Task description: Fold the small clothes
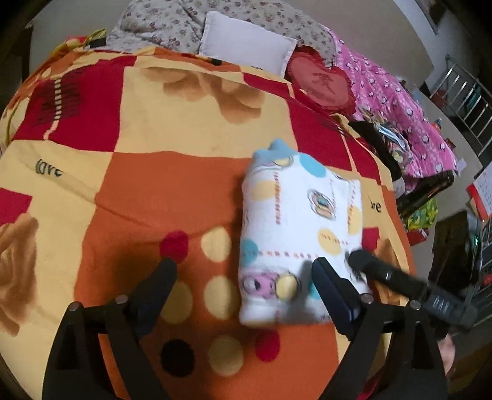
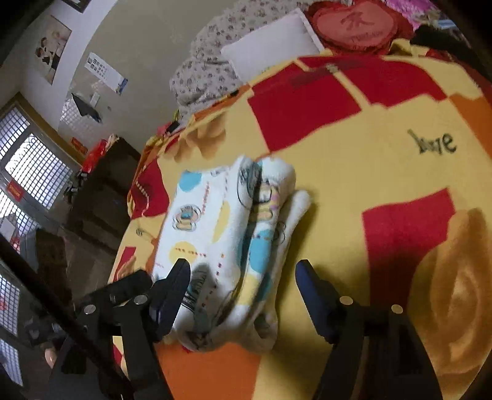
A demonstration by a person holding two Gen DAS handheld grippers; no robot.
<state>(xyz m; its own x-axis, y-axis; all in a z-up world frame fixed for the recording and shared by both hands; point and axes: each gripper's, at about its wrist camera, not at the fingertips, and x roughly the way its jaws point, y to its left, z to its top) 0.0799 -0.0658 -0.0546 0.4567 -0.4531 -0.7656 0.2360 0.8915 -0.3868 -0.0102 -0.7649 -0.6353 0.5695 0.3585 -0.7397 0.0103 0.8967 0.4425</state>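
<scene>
Both claws gape, seemingly clear of the folded garment.

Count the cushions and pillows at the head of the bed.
2: a white pillow against the floral quilt, and a red heart-shaped cushion beside it. Others may be hidden under the bedding.

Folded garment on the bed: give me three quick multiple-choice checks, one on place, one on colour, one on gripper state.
1. Where does the garment lie?
A. on the white pillow
B. on the blanket
C. on the floor

2. What is the garment's ground colour?
A. white
B. black
C. pink

3. How stands the right gripper?
A. shut on the garment
B. shut on nothing
C. open

Answers: 1 B, it rests on the orange and yellow blanket, far from the pillow. 2 A, white with blue and yellow dots. 3 C, the fingers stand wide apart astride the garment's near end.
</scene>
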